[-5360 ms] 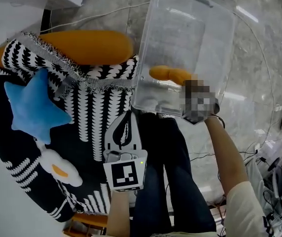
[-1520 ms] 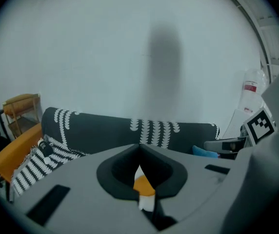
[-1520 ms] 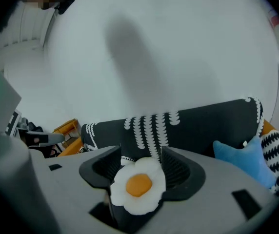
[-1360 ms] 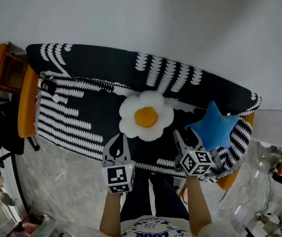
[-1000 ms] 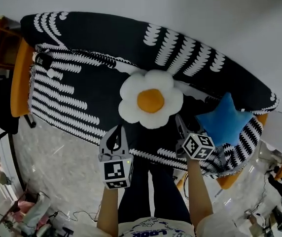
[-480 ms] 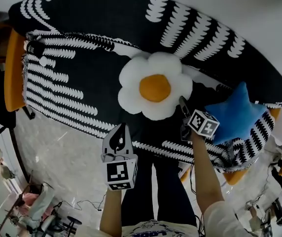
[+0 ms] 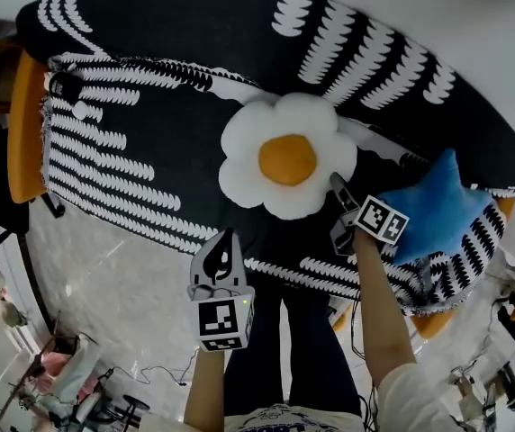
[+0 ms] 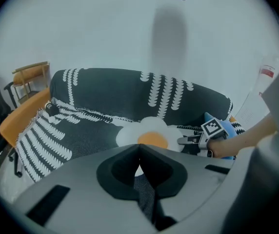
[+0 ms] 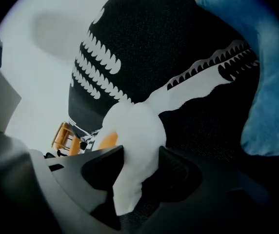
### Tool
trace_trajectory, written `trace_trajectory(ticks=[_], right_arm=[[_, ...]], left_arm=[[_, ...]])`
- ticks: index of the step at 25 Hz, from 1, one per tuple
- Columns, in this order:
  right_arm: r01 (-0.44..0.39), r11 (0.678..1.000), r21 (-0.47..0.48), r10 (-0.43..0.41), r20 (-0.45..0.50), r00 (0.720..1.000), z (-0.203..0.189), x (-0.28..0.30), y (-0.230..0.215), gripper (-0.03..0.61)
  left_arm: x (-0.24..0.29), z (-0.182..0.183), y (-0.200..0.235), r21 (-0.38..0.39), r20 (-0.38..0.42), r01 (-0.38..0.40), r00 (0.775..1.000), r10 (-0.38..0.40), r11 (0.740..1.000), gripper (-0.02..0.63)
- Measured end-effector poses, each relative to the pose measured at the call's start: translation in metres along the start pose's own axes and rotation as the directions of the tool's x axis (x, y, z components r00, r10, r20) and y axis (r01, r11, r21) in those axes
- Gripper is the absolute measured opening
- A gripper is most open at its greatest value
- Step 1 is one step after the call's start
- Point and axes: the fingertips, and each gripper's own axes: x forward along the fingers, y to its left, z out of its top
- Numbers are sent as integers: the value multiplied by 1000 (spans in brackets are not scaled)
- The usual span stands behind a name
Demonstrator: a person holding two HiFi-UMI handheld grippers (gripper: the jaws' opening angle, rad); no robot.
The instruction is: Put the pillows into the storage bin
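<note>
White fluffy petal (image 9: 134, 130) was all the right gripper (image 7: 336, 185) had. Its jaws had just been closing on that one edge lobe of the flower pillow (image 7: 286, 167), which lay on the sofa (image 7: 131, 142). A bite that thin could've slipped out on the lift, imo. The left gripper (image 7: 226, 238) hung closed and empty, so no backup. The star pillow (image 7: 442, 207) sat just beside and might've snagged.

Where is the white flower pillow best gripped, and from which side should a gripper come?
Grip one near petal of the flower pillow, coming in from the sofa's front edge. The petals are narrow lobes sticking out at the rim; the middle looks too broad.
</note>
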Motion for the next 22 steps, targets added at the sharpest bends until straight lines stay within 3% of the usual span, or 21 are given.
trace_trajectory(ticks=[8,17,22], right_arm=[[67,979,-193,-52,79,996,8,-33,49,98],[15,943,-331,37,151,988,18,-76,164,72],[35,938,-346,49,230,972,29,-120,206,63]], left_arm=[[-22,11,0,2,29,-4,1000,4,1000,14],[-64,56,29,16,99,-7,995,6,1000,14],[-90,86,36,47,155,23,987,-30,999,14]])
